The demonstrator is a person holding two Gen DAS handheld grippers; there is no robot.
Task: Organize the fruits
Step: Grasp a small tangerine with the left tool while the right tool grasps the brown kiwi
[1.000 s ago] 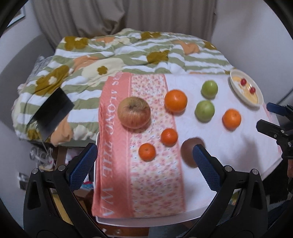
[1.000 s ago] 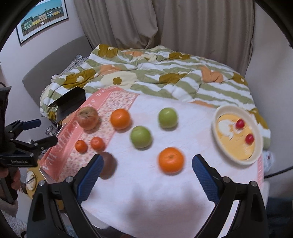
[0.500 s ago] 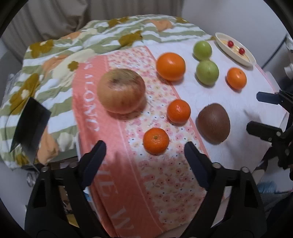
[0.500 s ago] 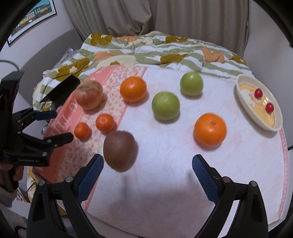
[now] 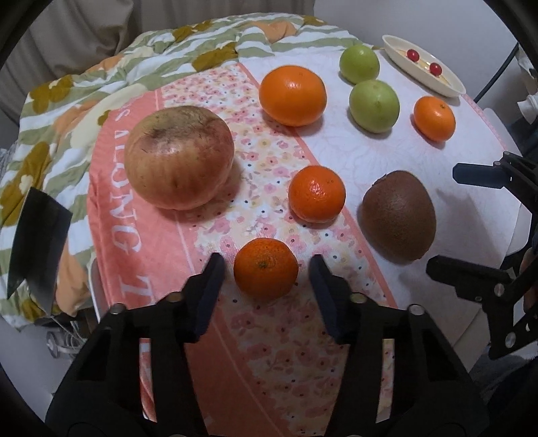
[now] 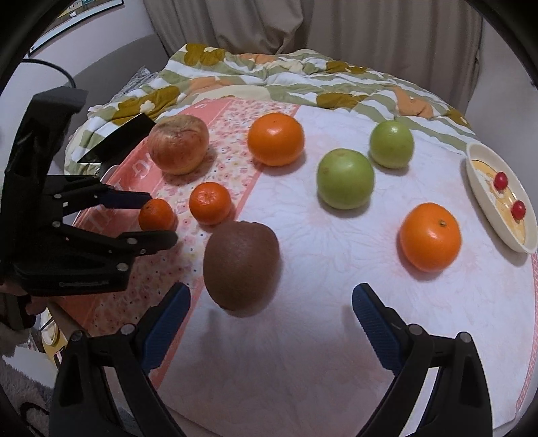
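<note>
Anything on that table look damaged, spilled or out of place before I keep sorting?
Only the big apple on the pink towel: its top is dark, blotchy and bruised-looking. Nothing is spilled; the other fruit sit whole and apart.

Dim warm indoor light, soft and from overhead; no hard glare, only small highlights on the orange (image 5: 292,95) and mandarin (image 5: 316,194). Soft shadows pool under the fruit, darkest beside the kiwi (image 6: 241,264) and apple (image 5: 179,157). Both views show strong fisheye bending with black vignette corners; the bedding (image 5: 101,84) and curtain (image 6: 302,27) curve at the rim. Centre is fairly sharp, the green fruit (image 6: 345,178) slightly soft. Fingers (image 5: 208,295) near the lens look dark and low in detail.
</note>
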